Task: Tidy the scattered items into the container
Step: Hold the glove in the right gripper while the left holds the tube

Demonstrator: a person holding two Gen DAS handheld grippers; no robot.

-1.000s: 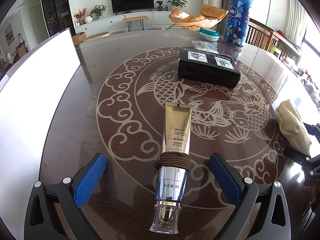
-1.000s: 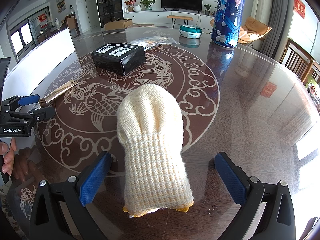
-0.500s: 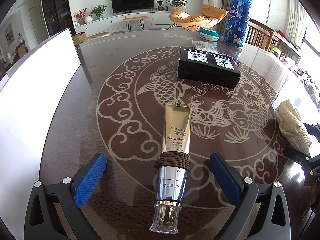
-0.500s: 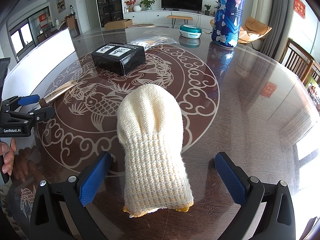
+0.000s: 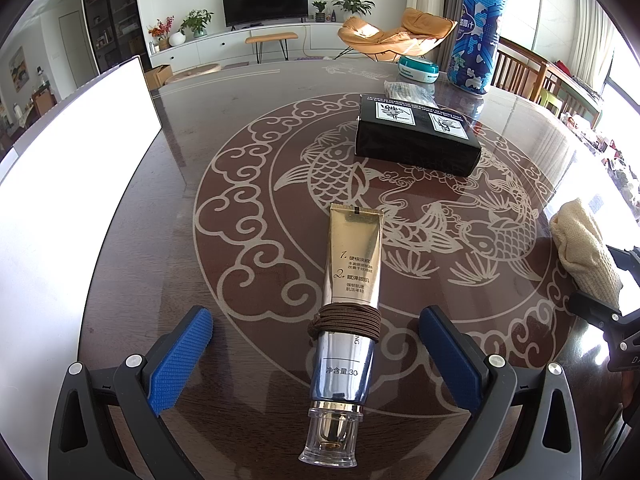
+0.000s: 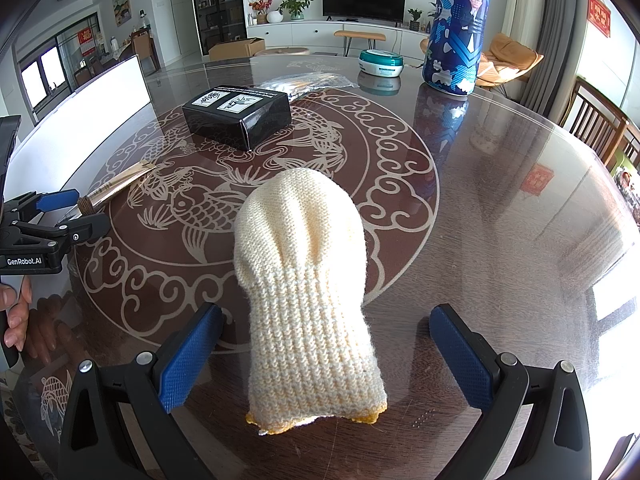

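Note:
A gold and silver cosmetic tube (image 5: 348,304) with a brown hair tie (image 5: 345,319) wound round it lies on the table, cap toward me, between the fingers of my open left gripper (image 5: 316,344). A cream knitted glove (image 6: 306,292) lies between the fingers of my open right gripper (image 6: 326,344); it also shows in the left wrist view (image 5: 582,252). Neither gripper touches its item. The white container (image 5: 72,184) stands at the left; it also shows in the right wrist view (image 6: 80,120).
A black box (image 5: 416,140) lies further back on the round fish-patterned table (image 5: 248,208). Behind it are a clear plastic packet (image 5: 408,92), a teal round tin (image 5: 418,68) and a tall blue cylinder (image 5: 478,32). Wooden chairs stand at the right.

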